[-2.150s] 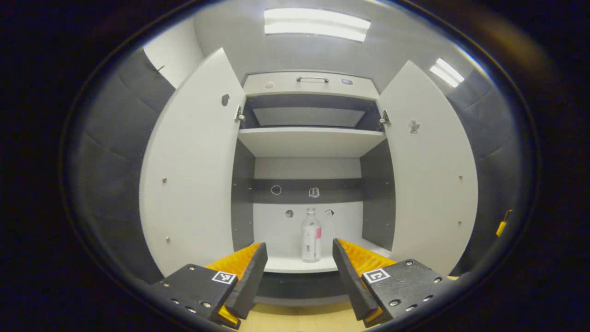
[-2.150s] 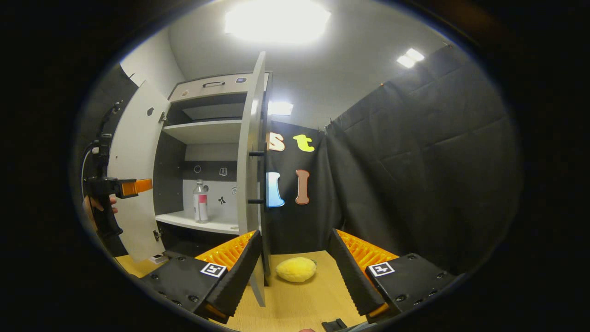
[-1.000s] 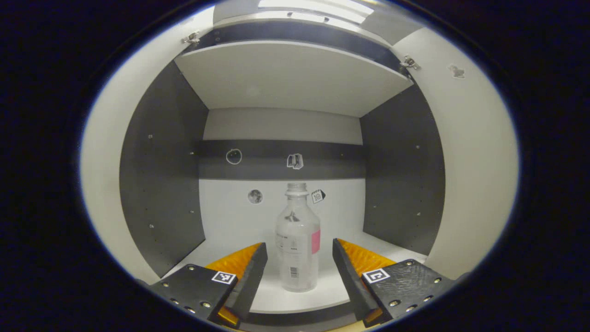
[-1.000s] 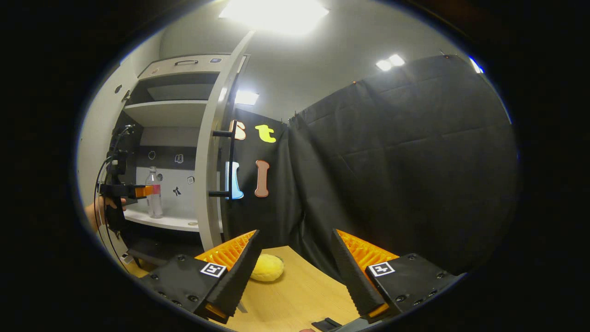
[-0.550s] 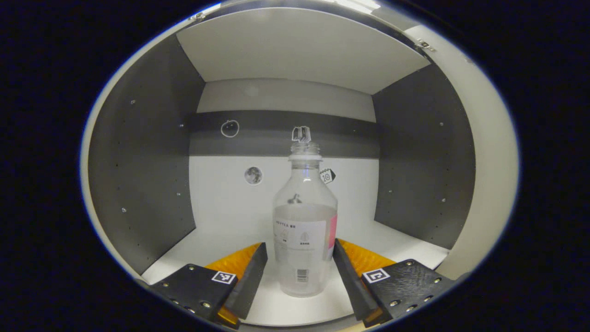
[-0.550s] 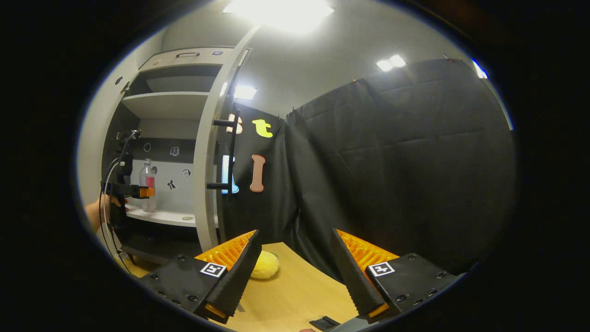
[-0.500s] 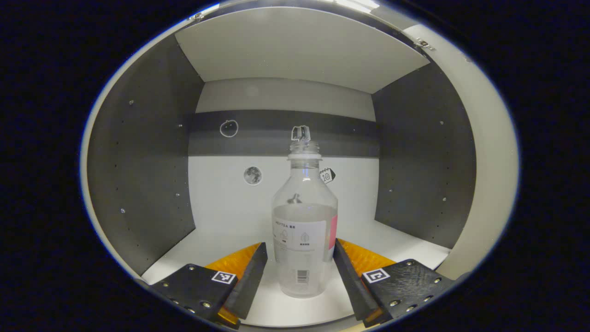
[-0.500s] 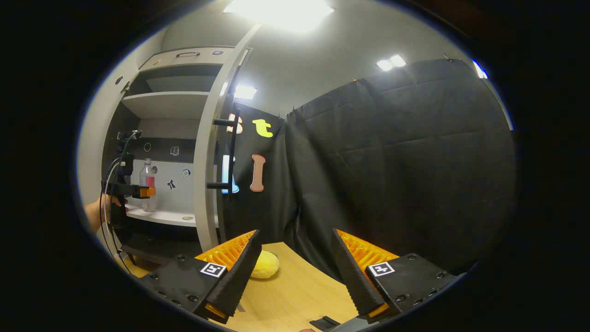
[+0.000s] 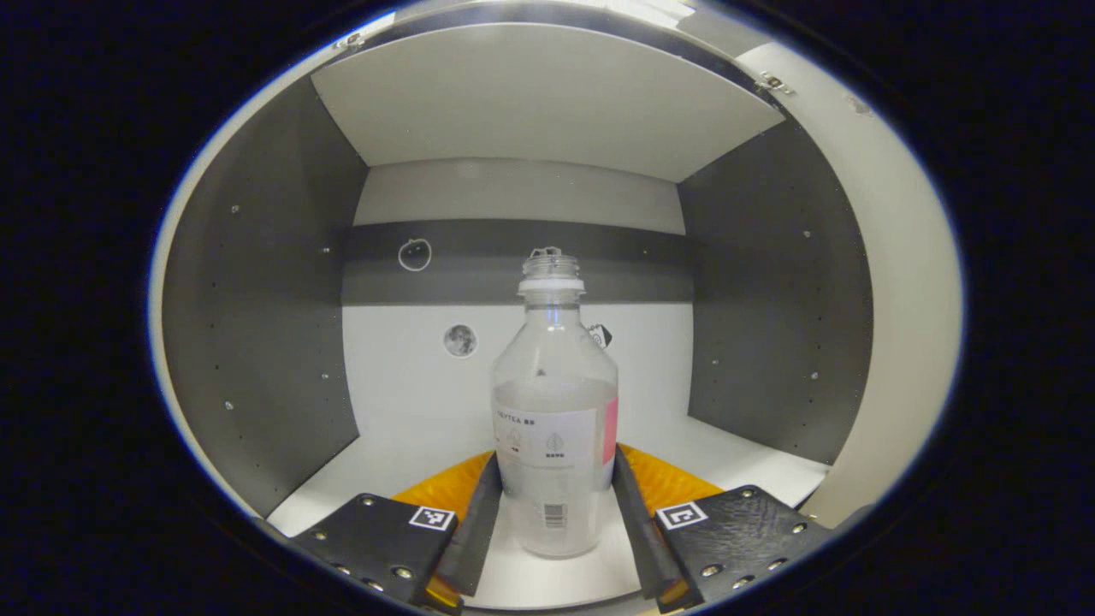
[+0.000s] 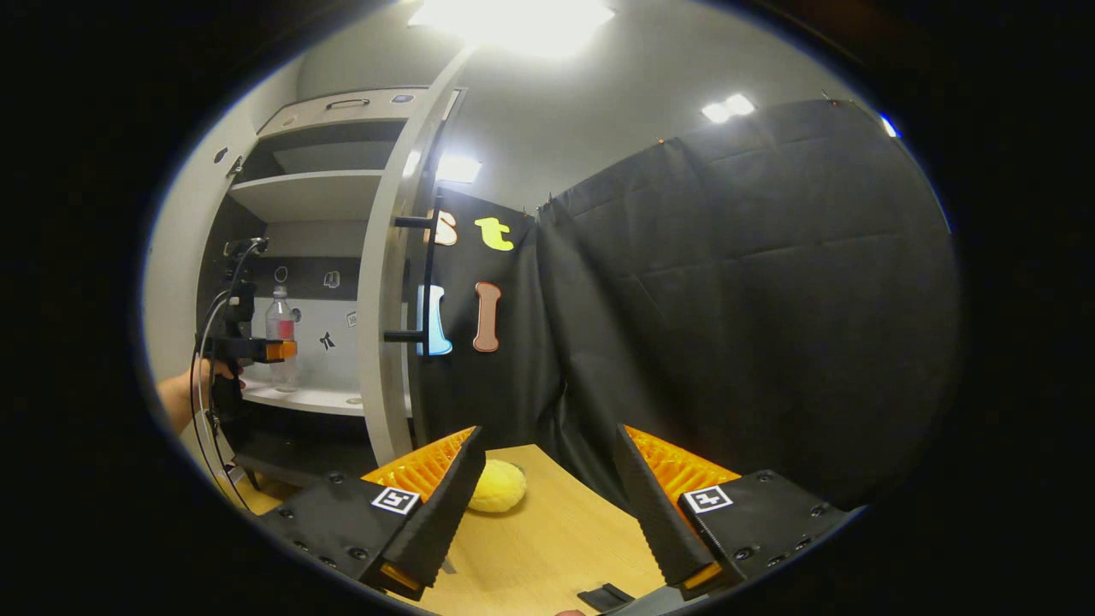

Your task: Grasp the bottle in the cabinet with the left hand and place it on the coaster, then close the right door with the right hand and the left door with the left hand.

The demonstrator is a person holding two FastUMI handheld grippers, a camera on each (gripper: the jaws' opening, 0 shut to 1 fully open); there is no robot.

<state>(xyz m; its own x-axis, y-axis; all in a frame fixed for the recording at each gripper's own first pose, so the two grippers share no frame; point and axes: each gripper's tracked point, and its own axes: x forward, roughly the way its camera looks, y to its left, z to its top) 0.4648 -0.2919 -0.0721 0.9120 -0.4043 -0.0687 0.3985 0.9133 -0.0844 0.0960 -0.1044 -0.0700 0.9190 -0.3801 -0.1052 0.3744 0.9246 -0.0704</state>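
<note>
Left claw (image 9: 554, 513) inside the cabinet (image 9: 257, 299), narrowed around the clear bottle (image 9: 554, 428); both fingers (image 9: 479, 522) lie flat against the bottle's lower sides, pinching it; bottle upright on the white lower shelf (image 9: 411, 445), cap on, label facing the camera, partly filled with clear liquid. In the right gripper view the left claw (image 10: 278, 351) meets the bottle (image 10: 280, 325) at mid-height, a hand (image 10: 184, 393) behind it. Right claw (image 10: 543, 488) spread wide, holding nothing, above the wooden tabletop (image 10: 547, 547); a yellow round object (image 10: 496, 486) lies just beyond its left finger; right door (image 10: 385, 282) stands open, edge-on, black bar handle (image 10: 428, 282) on its outer face.
</note>
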